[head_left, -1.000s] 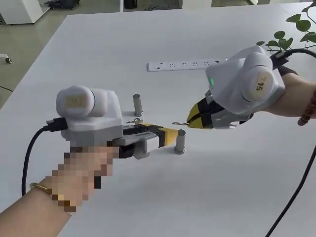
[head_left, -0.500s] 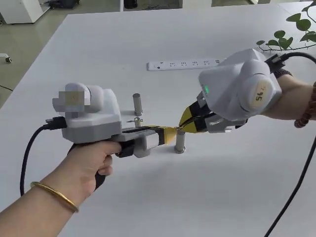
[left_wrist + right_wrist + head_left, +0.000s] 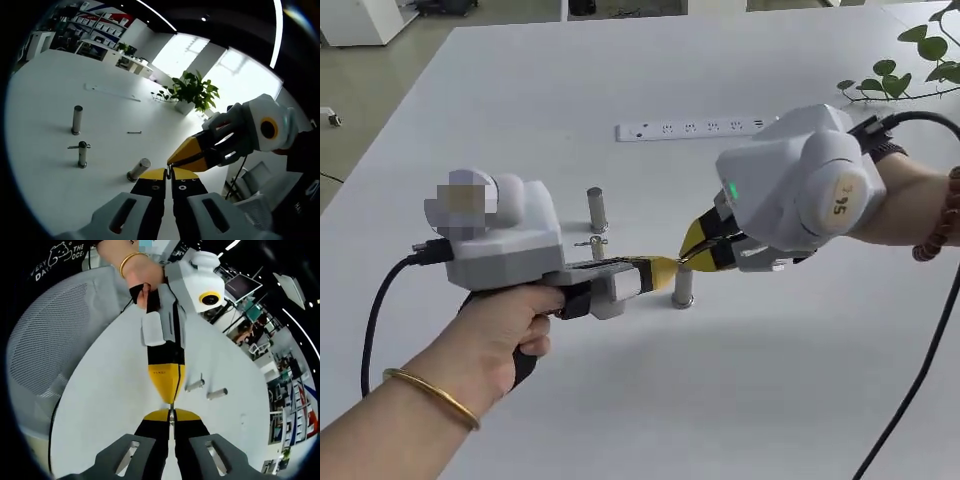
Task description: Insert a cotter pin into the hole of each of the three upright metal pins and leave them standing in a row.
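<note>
Both grippers meet tip to tip above the table. My right gripper (image 3: 692,257) (image 3: 171,416) is shut on a thin cotter pin (image 3: 171,409). The pin's free end sits between the closed tips of my left gripper (image 3: 670,267) (image 3: 169,175). Just below the tips stands a bare upright metal pin (image 3: 684,287) (image 3: 138,169). Further back, a second metal pin (image 3: 598,246) (image 3: 82,154) carries a cotter pin through its hole. Behind that one is a third, bare metal pin (image 3: 596,210) (image 3: 77,120). A loose cotter pin (image 3: 133,132) lies on the table.
A white power strip (image 3: 695,129) lies across the white table (image 3: 740,400) behind the pins. A potted plant (image 3: 910,75) reaches in at the far right edge. A black cable (image 3: 910,400) trails down from the right gripper, and another runs from the left gripper.
My right gripper has moved left and slightly down with the cotter pin until its tips met the left gripper's tips. The left gripper has hardly moved.
</note>
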Demonstrator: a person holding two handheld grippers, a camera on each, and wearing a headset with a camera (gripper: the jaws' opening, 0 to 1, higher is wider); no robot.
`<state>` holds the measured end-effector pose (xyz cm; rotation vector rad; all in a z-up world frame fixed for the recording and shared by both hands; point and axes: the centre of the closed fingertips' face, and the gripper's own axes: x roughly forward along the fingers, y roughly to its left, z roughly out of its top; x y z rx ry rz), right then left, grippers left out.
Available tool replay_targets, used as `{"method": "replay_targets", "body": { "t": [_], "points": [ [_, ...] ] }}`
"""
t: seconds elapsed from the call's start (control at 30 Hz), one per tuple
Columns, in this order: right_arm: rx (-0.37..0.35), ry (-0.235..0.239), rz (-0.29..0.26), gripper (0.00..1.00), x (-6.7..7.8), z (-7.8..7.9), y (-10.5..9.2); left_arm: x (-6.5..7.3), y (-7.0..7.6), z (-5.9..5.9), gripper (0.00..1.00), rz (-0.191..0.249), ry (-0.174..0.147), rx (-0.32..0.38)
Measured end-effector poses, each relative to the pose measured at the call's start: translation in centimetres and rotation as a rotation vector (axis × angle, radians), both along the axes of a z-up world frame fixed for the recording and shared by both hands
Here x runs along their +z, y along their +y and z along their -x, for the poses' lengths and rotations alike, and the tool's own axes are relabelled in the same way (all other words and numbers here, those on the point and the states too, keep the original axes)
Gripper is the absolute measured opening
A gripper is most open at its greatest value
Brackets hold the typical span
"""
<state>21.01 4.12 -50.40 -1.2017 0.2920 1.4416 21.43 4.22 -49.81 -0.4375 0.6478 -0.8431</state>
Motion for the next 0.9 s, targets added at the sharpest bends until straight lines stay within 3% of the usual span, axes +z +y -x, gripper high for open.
{"method": "replay_targets", "body": {
  "t": [0.2,0.37,0.47,0.63,0.7,0.9],
  "points": [
    [0.009,-0.007,-0.001,0.00,0.1,0.1,0.2,0.0,0.2,0.0,0.01,0.036,0.026,0.010],
    [0.000,0.001,-0.008,0.00,0.0,0.1,0.4,0.1,0.2,0.1,0.00,-0.004,-0.024,-0.007],
    [-0.007,0.014,-0.015,0.00,-0.1,0.1,0.4,0.0,0.2,0.1,0.00,-0.008,-0.018,-0.010],
    [-0.077,0.106,-0.084,0.02,-0.2,-0.1,0.3,-0.3,0.4,0.5,0.00,-0.038,-0.035,-0.022],
    [-0.119,0.164,-0.109,0.04,-0.1,-0.1,0.1,-0.4,0.5,0.6,0.00,-0.054,-0.052,-0.026],
    [-0.248,0.346,-0.199,0.07,0.1,-0.6,-0.6,-0.3,0.9,0.8,0.00,-0.096,-0.137,-0.063]
  ]
}}
